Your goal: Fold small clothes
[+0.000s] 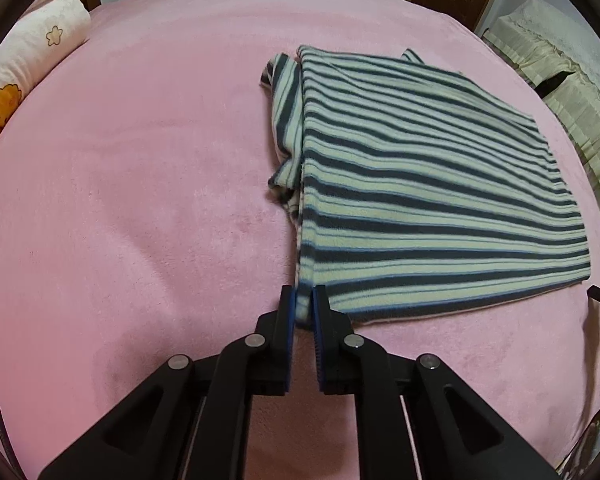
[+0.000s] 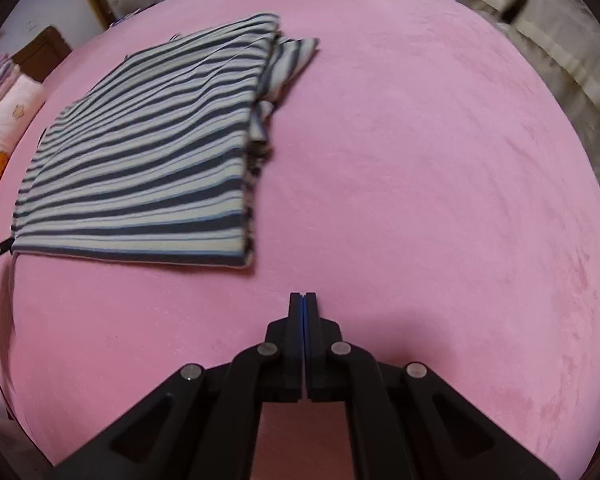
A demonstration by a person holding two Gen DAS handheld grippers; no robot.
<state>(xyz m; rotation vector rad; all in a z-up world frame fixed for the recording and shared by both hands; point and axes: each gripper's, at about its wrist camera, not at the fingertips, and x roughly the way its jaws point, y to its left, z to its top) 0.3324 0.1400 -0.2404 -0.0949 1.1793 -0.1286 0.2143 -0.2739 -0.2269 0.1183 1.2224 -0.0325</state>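
The bed cover [image 1: 140, 200] is a flat fuzzy pink all over, no pattern, just slightly darker smudgy patches here and there. The folded garment [image 1: 420, 184] is striped: dark navy-grey bands against cream-white ones, with thin blue lines along some of the edges. Both grippers are plain black with silver rivets, and the left gripper [image 1: 304, 300] and right gripper [image 2: 304, 304] have bright blue pads inside. The pillow [image 1: 40, 48] is pale pink with a little outlined flower and an orange cartoon print.
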